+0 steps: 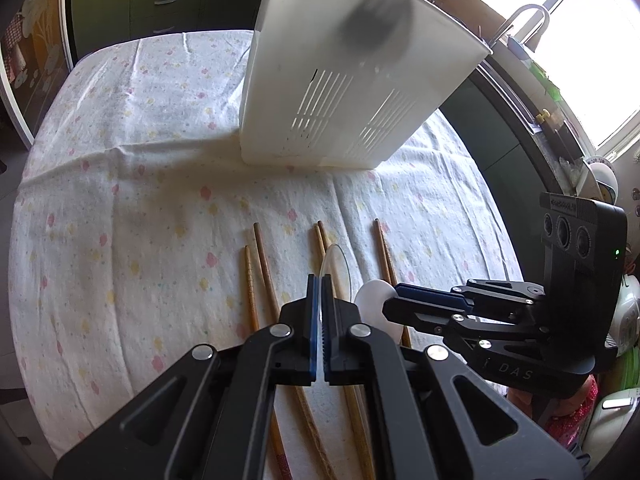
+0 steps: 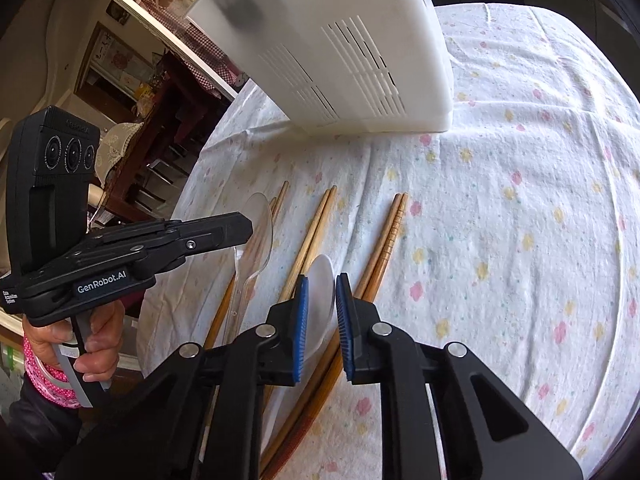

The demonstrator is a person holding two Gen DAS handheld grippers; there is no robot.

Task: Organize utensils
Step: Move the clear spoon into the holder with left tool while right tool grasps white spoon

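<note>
Chopsticks (image 1: 262, 276) lie in loose pairs on the desk (image 1: 120, 184), which has a white floral cloth over it, more or less side by side with their tips toward the white slotted utensil holder (image 1: 340, 92) standing at the far side. Left gripper (image 1: 321, 320) is low over the middle of the spread, tilted forward, jaws pressed onto the clear plastic spoon (image 1: 338, 270), which sticks out ahead of the tips. From the right wrist view you can see the hand (image 2: 92, 344) gripping its handle, pink sleeve at the wrist. Right gripper (image 2: 320, 320) comes in from the right, angled down, jaws spread a little with the white plastic spoon (image 2: 322, 280) sitting in the gap; can't tell if the pads actually touch it. Dark green cabinets (image 1: 160, 0) behind, bright window (image 1: 592, 60) off to the right.
</note>
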